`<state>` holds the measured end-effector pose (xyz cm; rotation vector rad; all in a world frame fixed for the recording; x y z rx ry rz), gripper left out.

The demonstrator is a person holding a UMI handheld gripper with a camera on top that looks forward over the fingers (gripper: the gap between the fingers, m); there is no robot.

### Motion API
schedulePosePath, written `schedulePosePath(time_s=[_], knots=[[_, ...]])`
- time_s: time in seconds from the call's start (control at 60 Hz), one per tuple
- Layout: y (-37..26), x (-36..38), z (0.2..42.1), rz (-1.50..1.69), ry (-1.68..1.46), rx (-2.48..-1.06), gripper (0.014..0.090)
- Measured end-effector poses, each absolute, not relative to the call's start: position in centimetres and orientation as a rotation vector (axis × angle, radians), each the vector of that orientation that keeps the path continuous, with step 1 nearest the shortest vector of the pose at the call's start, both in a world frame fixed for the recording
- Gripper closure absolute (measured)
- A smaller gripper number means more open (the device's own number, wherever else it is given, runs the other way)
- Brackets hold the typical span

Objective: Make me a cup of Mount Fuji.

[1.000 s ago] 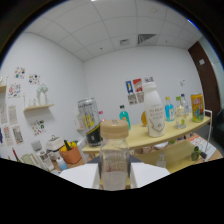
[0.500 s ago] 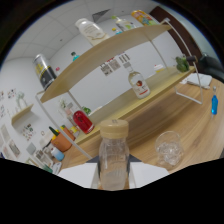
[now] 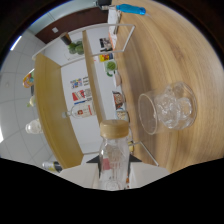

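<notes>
My gripper (image 3: 114,169) is shut on a clear bottle (image 3: 113,152) with a tan cap; a white finger shows on each side of the bottle's body. The whole view is rolled far over, so the bottle lies tipped on its side relative to the room. Just beyond the cap and off to one side stands a clear glass (image 3: 167,107) filled with ice cubes, on the wooden table (image 3: 175,50). The bottle's cap is on and sits near the glass's rim without touching it.
A wooden two-level shelf (image 3: 92,75) with bottles and green items runs behind the table. A blue-handled tool (image 3: 127,8) lies on the table far past the glass. White wall with small pictures (image 3: 80,95) is behind the shelf.
The gripper has rolled further over with the bottle still in it. The ice-filled glass now appears larger and closer to the bottle's cap.
</notes>
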<state>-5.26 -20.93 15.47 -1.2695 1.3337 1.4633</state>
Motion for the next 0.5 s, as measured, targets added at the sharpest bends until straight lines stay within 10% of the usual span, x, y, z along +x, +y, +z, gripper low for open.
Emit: schedulePosePath(time_s=[0.317,0.5], knots=[[-21.0,-4.9,15.3,1.651,1.475,-1.118,0.0639],[-21.7,-5.9,17.5,1.379,1.189,-1.388,0.0638]])
